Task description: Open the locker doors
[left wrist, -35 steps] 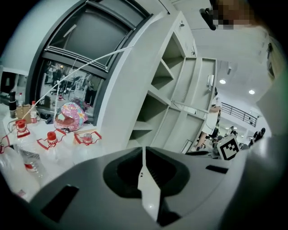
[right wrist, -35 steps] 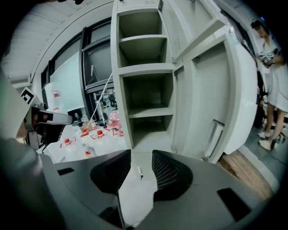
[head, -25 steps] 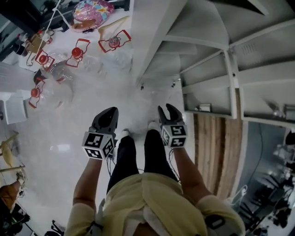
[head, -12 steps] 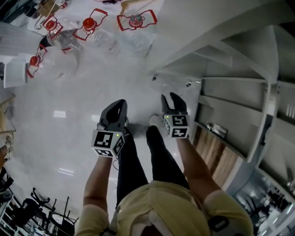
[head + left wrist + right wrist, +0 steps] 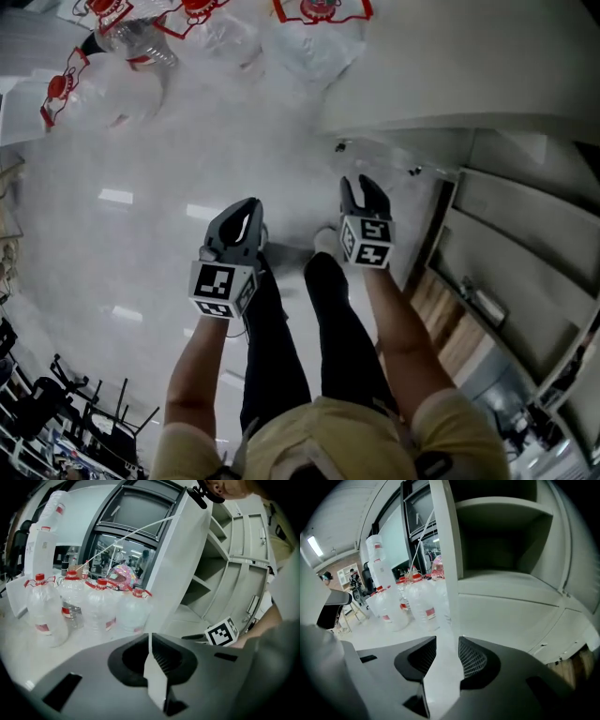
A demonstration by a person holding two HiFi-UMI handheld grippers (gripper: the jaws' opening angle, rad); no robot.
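The pale grey locker [image 5: 487,103] stands at the right of the head view, with open compartments [image 5: 511,272] below its top. In the left gripper view one door [image 5: 180,559] is swung open, with bare shelves [image 5: 220,573] behind it. The right gripper view looks at an open compartment [image 5: 506,541] above a flat lower panel [image 5: 511,616]. My left gripper [image 5: 246,208] [image 5: 150,641] is shut and empty over the floor. My right gripper [image 5: 364,184] [image 5: 446,641] is open with nothing between its fingers, just short of the locker front.
Several large clear water bottles [image 5: 131,56] [image 5: 70,602] [image 5: 417,606] with red caps stand on the white floor left of the locker. The person's black-trousered legs [image 5: 281,328] are below the grippers. A wooden strip [image 5: 450,323] runs along the locker base. Chairs [image 5: 56,412] crowd the bottom left.
The head view has swung, so the locker slid to the right and upper edge and the bottles moved up. Both grippers stay in front of the body, slightly higher; their jaws have not changed.
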